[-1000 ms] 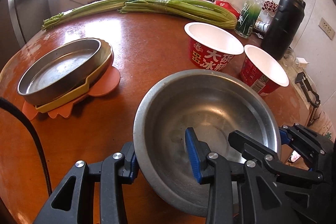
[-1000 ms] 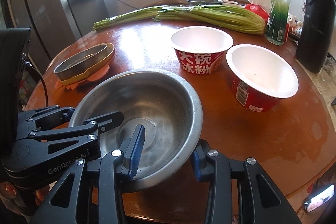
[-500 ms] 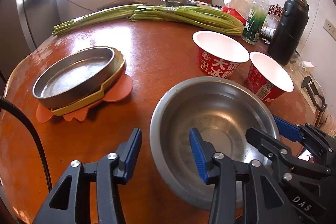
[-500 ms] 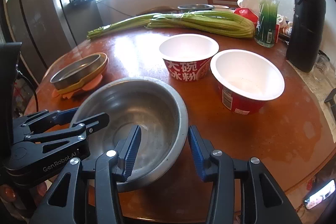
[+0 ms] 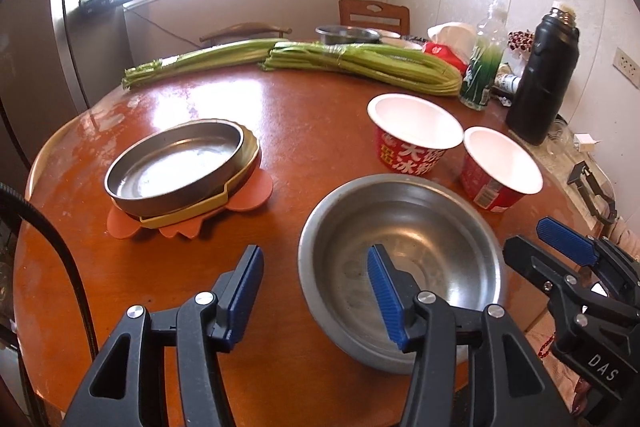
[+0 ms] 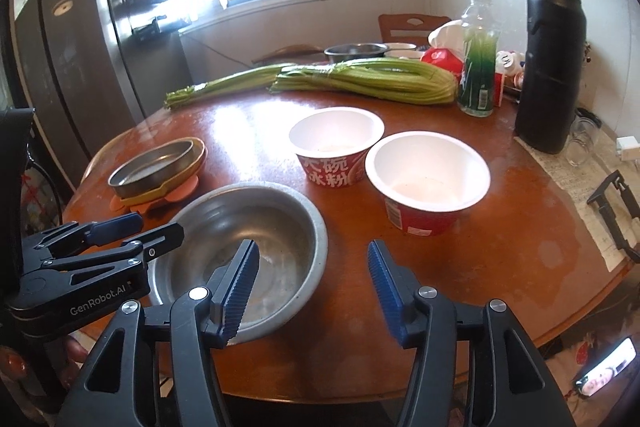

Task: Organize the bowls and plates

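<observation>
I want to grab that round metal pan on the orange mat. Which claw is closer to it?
Left. The left claw sits just in front of the metal pan; the right claw is farther, beyond the big steel bowl.

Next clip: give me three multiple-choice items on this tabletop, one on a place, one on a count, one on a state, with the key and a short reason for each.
1. Where does the shallow metal pan sit?
A. On the stacked yellow and orange plates
B. Inside the steel bowl
C. On the celery

2. How many red paper bowls are on the table?
A. One
B. Two
C. Four

3. What is the state of the left hand-held gripper?
A. Shut on the steel bowl's rim
B. Open, holding nothing
C. Shut on a paper bowl

Key:
1 A, the pan rests on a yellow plate over an orange plate.
2 B, one red paper bowl and a second stand side by side.
3 B, its jaws have just been opening and its pads press on nothing; the steel bowl rests on the table.
</observation>
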